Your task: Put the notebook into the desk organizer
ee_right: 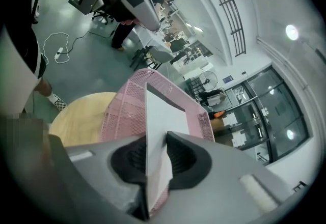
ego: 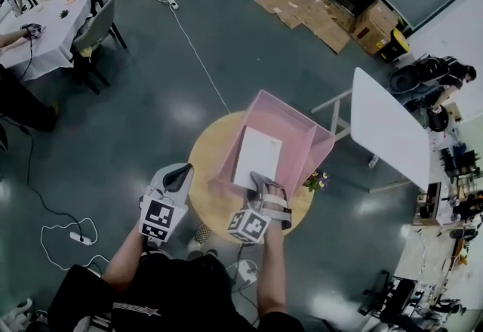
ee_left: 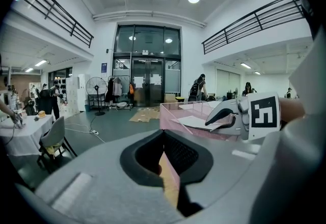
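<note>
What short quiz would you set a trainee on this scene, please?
1. True or false: the organizer is blue.
2. Which has the notebook between its jaws: A, the left gripper, or B, the right gripper?
3. Fill in: the organizer stands on a round wooden ___.

Key
1. False: it is pink.
2. B; its jaws are opening around the notebook.
3. table

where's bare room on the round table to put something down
The round wooden table is bare along its left arc, between the pink mesh desk organizer and the left tool. Crowded at the near right: right tool, jaws opening round the white notebook, and small flowers.
</note>
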### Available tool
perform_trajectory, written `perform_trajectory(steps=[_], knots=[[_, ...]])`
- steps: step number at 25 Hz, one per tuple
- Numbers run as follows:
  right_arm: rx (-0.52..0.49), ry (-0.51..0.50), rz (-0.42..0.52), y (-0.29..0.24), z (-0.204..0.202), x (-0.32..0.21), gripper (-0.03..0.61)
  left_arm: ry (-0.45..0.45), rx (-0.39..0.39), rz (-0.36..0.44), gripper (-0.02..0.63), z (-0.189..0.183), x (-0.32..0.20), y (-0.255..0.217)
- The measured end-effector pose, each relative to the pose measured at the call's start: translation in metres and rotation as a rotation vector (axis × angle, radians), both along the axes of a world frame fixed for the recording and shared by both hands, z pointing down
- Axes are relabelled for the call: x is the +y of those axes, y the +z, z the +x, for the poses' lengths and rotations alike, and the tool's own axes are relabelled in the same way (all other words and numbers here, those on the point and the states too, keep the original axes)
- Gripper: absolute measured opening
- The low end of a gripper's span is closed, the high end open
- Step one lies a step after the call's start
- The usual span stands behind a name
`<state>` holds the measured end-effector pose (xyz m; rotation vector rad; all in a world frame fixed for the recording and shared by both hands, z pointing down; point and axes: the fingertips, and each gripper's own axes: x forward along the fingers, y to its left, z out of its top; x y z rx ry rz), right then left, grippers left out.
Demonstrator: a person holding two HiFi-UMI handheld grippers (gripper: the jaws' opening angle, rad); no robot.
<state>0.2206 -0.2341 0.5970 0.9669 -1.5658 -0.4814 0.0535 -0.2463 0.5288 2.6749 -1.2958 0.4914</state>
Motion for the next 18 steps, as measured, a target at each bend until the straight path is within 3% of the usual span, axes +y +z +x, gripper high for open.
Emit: perform_trajectory(steps=[8,14,18], knots=[[-0.030,0.032,-0.101,0.006,0.006,0.006,0.133,0.017,-0.003,-0.003,0.011,0.001,0.004,-0.001],[-0.075,0.061,-0.147,0.001,0.009,0.013,0.224,0.029,-0.001,-0.002,0.011,-0.001,0.005,-0.002],[-0.091,0.074,-0.158,-0.003,0.009,0.021,0.250,0.045,0.000,0.001,0.011,0.000,0.009,-0.005]])
